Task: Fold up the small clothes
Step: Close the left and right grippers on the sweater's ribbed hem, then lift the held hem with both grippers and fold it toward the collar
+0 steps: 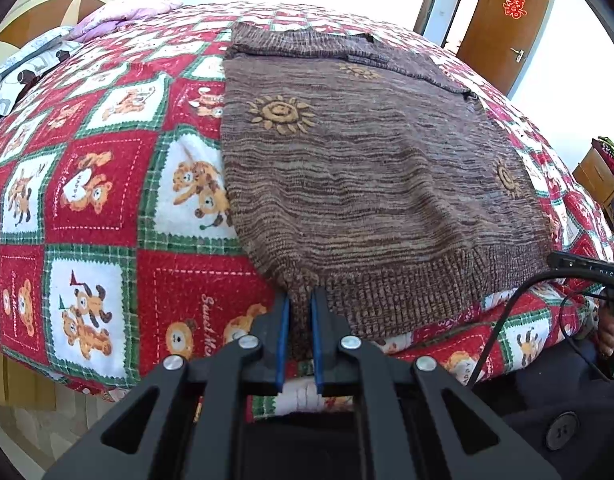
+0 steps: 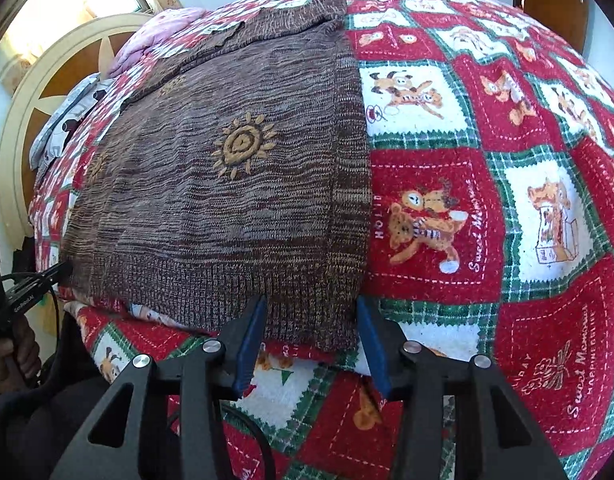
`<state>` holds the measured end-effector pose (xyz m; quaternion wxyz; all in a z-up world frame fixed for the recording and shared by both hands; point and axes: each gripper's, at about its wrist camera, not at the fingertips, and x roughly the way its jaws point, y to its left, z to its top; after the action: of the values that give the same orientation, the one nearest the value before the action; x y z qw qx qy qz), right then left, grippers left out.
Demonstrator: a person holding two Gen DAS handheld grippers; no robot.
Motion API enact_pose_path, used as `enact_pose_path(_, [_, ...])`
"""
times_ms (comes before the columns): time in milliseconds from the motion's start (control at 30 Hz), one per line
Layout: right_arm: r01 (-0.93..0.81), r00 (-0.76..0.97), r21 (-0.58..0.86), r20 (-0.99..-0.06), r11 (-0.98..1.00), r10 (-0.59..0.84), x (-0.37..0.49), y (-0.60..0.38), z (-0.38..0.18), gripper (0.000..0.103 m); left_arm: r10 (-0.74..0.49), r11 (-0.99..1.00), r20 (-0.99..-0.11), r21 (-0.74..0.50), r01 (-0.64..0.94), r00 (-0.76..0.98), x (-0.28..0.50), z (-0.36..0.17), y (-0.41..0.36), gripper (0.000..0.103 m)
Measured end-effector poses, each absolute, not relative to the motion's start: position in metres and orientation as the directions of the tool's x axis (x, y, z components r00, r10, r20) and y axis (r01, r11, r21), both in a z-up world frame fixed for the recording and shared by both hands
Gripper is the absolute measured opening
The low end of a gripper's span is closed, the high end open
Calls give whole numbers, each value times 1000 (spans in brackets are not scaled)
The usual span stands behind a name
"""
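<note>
Brown knit: a marled brown sweater (image 1: 371, 168) with orange sun motifs lies flat on the bed, its ribbed hem at the near edge of the mattress and its folded sleeves and neck at the far end.
Bedspread (image 1: 107, 184): red, white and green patchwork with teddy-bear prints; it covers the bed under the sweater and shows on both sides of it.
Left tongs (image 1: 299, 300): closed tight on the sweater's hem corner on the left side in the left wrist view; a bunched ridge of knit stands pinched between the two blue pads.
Right tongs (image 2: 312, 308): jaws part-way apart, straddling the other hem corner of the sweater; the ribbed edge lies between the blue pads, which stand just beside the knit without visibly pressing it.
Left tongs from the right wrist view (image 2: 61, 269): the black tip meets the sweater's hem at its far left edge, with a hand (image 2: 15, 350) below it on the handle.
Pillows (image 1: 119, 14): a pink one and a grey printed one lie beyond the sweater, at the head of the bed.
Headboard (image 2: 39, 92): cream and brown, behind the pillows.
Door (image 1: 503, 28): brown wood with a red paper emblem, beyond the sweater's far right side.
</note>
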<state>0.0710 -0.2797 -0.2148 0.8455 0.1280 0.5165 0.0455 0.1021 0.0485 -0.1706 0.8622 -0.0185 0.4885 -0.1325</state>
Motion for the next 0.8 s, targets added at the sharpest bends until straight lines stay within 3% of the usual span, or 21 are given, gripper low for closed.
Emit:
enact_pose_path(133, [29,479,224,-858,974,183,72,-271,-213,10,-246,964,-837,-159,213,488,103,-172,47,10])
enact_pose_path(367, [21,575,421,-747,907,334,66,-299,-192,7,-285,955,-797,-190,227,532,101,-151,52,9])
enact_pose_path(600, [-21,668,519,-628,854,398,59,-312,-161,7,-338,941,-740,-252,226,582,100,-126,65,9])
enact_pose_path(800, [0,672,599,-593,801,444,58,-323,-164,7,-404,914,-703,-337,226,586,100,-118,73,9])
